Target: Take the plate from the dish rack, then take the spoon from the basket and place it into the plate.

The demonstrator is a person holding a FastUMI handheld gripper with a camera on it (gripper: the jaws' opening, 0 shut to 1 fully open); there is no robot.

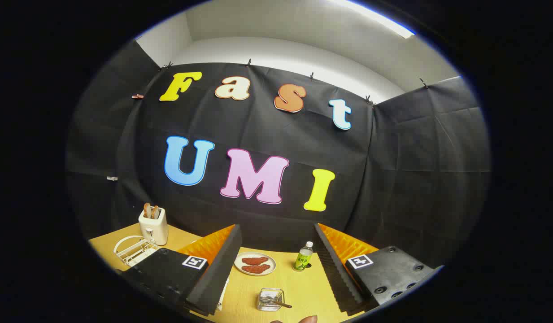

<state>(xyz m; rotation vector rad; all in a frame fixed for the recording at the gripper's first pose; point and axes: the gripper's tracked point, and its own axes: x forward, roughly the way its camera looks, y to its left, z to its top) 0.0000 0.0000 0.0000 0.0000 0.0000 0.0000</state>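
Observation:
My gripper (pixel 276 229) is open and held above the wooden table (pixel 240 296), with nothing between its fingers. Below the gap, near me, stands a small clear basket (pixel 270 299) with a metal spoon (pixel 276 300) lying in it, handle out to the right. Farther off between the fingers lies a white plate (pixel 255 263) with two reddish pieces of food on it. A white wire dish rack (pixel 132 249) stands left of the left finger, partly hidden behind it.
A white toaster (pixel 153 226) with toast in its slots stands behind the rack. A small green-labelled bottle (pixel 303 256) stands close to the right finger. A fingertip (pixel 305 319) of a person shows at the near table edge. Black cloth walls the back.

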